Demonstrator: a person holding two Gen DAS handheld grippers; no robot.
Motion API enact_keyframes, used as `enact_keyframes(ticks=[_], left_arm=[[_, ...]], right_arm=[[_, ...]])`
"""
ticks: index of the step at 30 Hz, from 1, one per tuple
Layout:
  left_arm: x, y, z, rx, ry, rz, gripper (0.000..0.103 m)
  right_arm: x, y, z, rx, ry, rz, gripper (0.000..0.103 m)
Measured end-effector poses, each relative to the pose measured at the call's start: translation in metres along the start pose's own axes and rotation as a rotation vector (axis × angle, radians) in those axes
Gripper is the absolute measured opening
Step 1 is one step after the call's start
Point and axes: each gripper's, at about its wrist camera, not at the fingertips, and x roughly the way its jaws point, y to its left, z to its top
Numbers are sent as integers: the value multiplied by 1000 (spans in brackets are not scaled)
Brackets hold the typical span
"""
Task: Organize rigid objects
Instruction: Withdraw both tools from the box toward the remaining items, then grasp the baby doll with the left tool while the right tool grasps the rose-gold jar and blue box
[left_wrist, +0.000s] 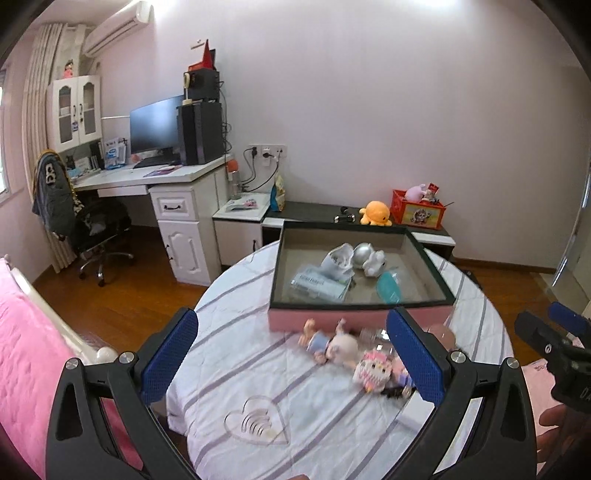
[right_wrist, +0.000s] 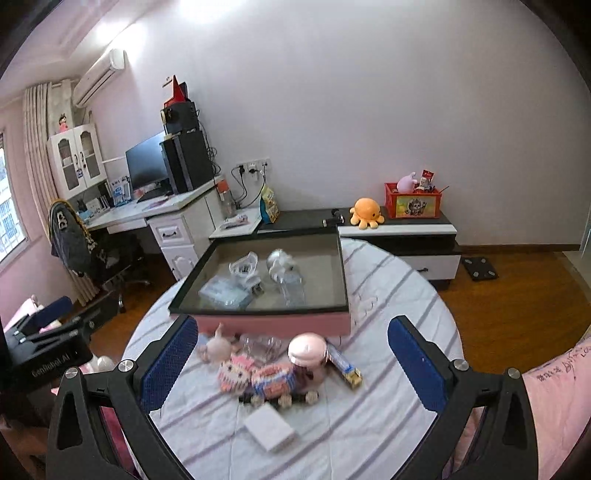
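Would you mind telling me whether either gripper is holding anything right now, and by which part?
Nothing is held. The left gripper and right gripper are both open above the table, with the toys lying untouched.

We saw both grippers, left gripper (left_wrist: 291, 354) and right gripper (right_wrist: 291, 363), had black frames, blue dotted pads (right_wrist: 168, 363), and silver screws (right_wrist: 125, 365).

Both tools held apart, empty, side by side

The left tool (left_wrist: 291, 354) has its blue-padded fingers (left_wrist: 168, 356) spread wide with nothing between them. The right tool (right_wrist: 293, 363) is likewise spread wide and holds nothing. In the left wrist view a bare hand (left_wrist: 561, 430) shows beneath the right tool's black body.
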Motion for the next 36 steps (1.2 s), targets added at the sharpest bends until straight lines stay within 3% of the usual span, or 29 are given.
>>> enact_keyframes(ticks=[8, 22, 36], left_arm=[[-7, 2, -24, -5, 38, 0, 103], [8, -8, -33, 13, 83, -20, 103], [112, -19, -48, 38, 244, -31, 103]], right_arm=[[-1, -5, -18, 4, 37, -3, 103], [13, -15, -28, 16, 96, -26, 103], [97, -32, -40, 25, 261, -33, 103]])
